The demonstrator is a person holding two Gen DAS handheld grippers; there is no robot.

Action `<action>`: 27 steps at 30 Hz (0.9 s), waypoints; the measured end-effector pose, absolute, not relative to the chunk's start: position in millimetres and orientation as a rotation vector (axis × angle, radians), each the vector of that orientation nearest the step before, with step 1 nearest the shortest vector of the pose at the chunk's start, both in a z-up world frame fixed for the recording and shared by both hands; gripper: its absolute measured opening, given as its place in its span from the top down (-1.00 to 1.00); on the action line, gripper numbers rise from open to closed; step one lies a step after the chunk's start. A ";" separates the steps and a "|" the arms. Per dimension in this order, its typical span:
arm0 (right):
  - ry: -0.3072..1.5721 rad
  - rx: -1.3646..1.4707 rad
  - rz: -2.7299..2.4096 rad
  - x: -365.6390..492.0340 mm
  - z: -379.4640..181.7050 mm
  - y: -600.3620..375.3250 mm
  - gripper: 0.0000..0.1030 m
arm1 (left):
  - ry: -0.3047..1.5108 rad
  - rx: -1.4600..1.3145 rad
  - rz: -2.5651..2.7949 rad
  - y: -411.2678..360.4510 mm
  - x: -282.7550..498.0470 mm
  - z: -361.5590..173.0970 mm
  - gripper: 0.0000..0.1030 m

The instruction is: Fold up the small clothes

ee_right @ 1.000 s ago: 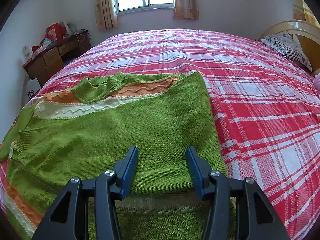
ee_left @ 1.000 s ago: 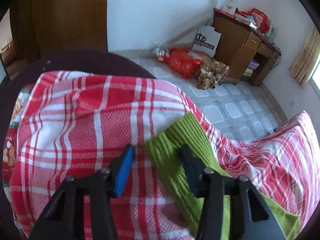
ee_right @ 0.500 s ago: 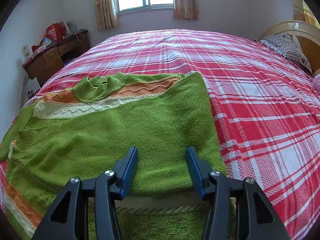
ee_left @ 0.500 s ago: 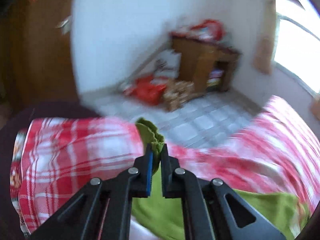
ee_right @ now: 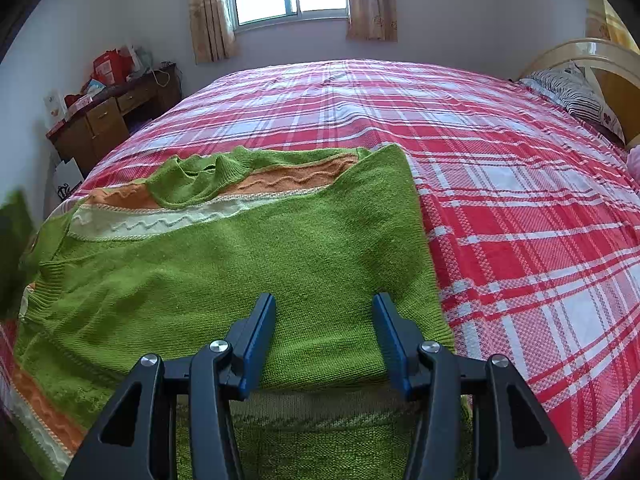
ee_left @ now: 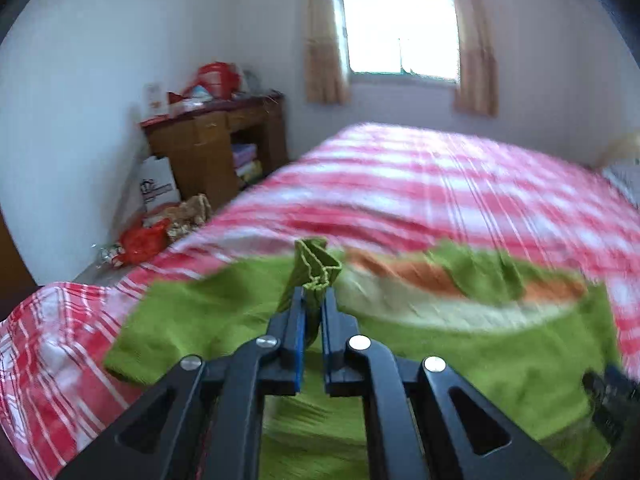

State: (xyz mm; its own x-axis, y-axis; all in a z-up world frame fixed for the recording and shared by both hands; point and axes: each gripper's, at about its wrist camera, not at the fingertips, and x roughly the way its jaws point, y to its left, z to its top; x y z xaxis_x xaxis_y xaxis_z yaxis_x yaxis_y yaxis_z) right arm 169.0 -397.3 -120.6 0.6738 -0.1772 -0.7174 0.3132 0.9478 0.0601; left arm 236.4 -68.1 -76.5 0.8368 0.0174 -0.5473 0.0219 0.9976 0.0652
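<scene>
Left hand-held gripper clamped on sleeve cuff of green sweater on bed, right hand-held gripper apart over hem: lay sleeve flat across body, release only once smooth.

The left gripper points slightly downward, its jaws clamped on a bunched cuff that sticks up past the tips. The right gripper tilts downward, jaws half apart, gripping nothing.

bed, red plaid cover | on it: green sweater, pillow
</scene>
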 end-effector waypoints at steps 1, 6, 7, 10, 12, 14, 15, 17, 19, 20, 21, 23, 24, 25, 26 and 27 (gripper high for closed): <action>0.784 0.185 -0.277 169.3 -120.4 -397.2 -0.01 | 0.600 0.076 -0.010 -73.8 237.1 -82.9 0.88; 0.781 0.192 -0.272 168.8 -120.7 -398.4 -0.01 | 0.749 0.093 -0.033 -88.3 245.1 -110.1 0.84; 0.781 0.191 -0.272 169.0 -120.7 -398.4 -0.01 | 0.772 0.076 -0.042 -84.1 247.3 -109.6 0.81; 0.783 0.190 -0.272 168.6 -120.7 -398.8 -0.01 | 0.800 0.033 -0.109 -69.7 235.1 -104.4 0.63; 0.786 0.187 -0.272 169.0 -120.9 -399.1 -0.01 | 0.813 0.001 -0.133 -57.7 227.3 -103.4 -0.09; 0.792 0.182 -0.263 170.4 -121.1 -398.2 -0.10 | 0.778 -0.035 -0.097 -31.3 211.8 -101.8 -0.28; 0.797 0.175 -0.260 171.7 -121.2 -396.9 -0.12 | 0.759 -0.032 -0.065 -24.1 208.0 -103.1 -0.28; 0.811 0.152 -0.271 174.3 -121.3 -393.0 -0.14 | 0.734 -0.042 0.026 2.7 196.5 -106.8 -0.29; 0.812 0.135 -0.307 174.8 -115.6 -385.9 -0.14 | 0.735 -0.077 0.080 21.5 189.3 -117.4 -0.29; 0.781 0.166 -0.286 171.8 -108.3 -379.3 -0.14 | 0.734 -0.083 0.102 26.9 187.1 -123.8 -0.29; 0.738 0.218 -0.224 168.6 -100.1 -371.0 -0.14 | 0.736 -0.082 0.127 30.6 186.7 -130.2 -0.29; 0.677 0.291 -0.067 170.6 -84.5 -340.4 -0.14 | 0.724 -0.116 0.140 35.5 184.6 -140.9 -0.31; 0.683 0.281 0.000 178.4 -79.9 -320.3 -0.14 | 0.714 -0.125 0.133 36.2 180.7 -139.1 -0.41; 0.701 0.257 0.057 189.5 -77.8 -298.9 -0.14 | 0.716 -0.135 0.122 34.8 181.0 -139.1 -0.47; 0.714 0.245 0.096 199.1 -78.2 -283.8 -0.14 | 0.719 -0.147 0.118 33.3 181.6 -140.8 -0.51; 0.733 0.242 0.136 211.9 -80.8 -267.3 -0.14 | 0.714 -0.149 0.121 33.0 181.3 -141.4 -0.52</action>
